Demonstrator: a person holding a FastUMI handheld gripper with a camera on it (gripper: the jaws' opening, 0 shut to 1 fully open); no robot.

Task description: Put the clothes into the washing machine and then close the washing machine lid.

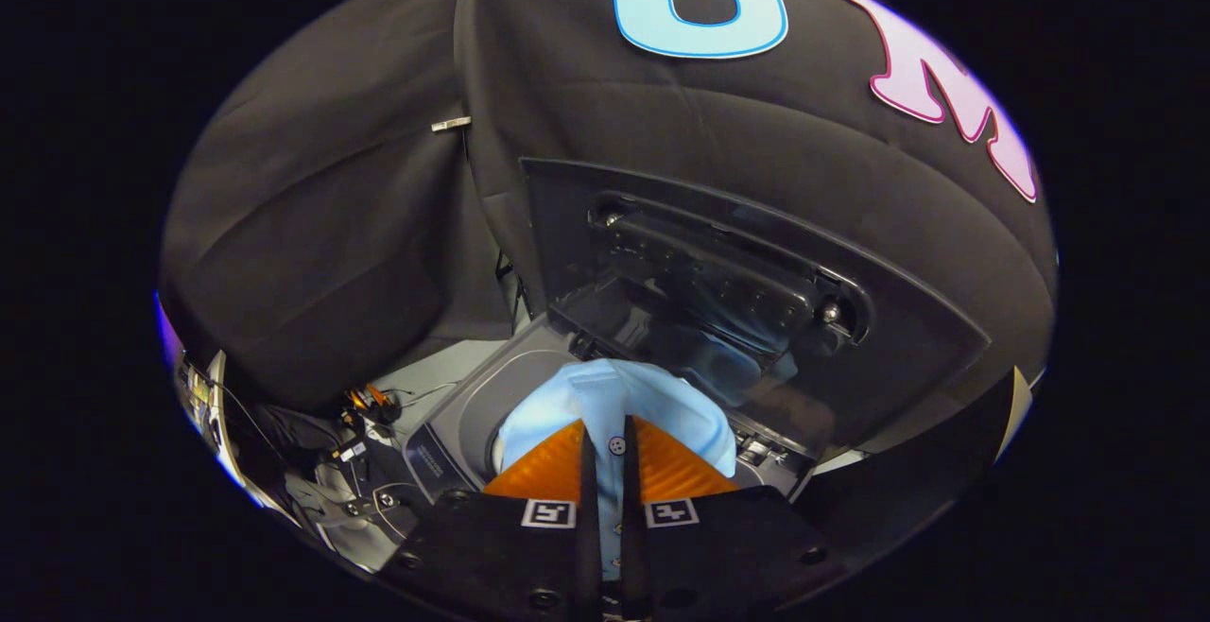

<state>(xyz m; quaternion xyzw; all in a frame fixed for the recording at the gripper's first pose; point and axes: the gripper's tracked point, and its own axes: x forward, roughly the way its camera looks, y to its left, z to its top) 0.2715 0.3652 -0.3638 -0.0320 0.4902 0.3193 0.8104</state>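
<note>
The tool is clenched on a light blue shirt: its two fingers stand almost together with a narrow strip of the cloth, one button showing on it, pinched in the slit between them. From that pinch the shirt bulges forward and to both sides, so the bulk of the cloth lies just ahead of the fingertips and hangs from them rather than resting on anything I can make out.

Directly beyond and under the bundle is the washing machine, its top opening lying straight along the line of the fingers. The grey rim of the opening curves round the left side of the cloth and a bit of the control strip shows to the right, so the shirt seems to be over the mouth, if not partly inside it; how deep it sits cannot be told.

Farther on, the lid stands raised, tilted back from the opening, with its dark see-through panel and its handle recess facing the tool. It bounds the far side, so open room for lowering is down and slightly forward, not past the hinge.

To the left of the machine, some loose cables and small gear lie near, off the drop path.
</note>
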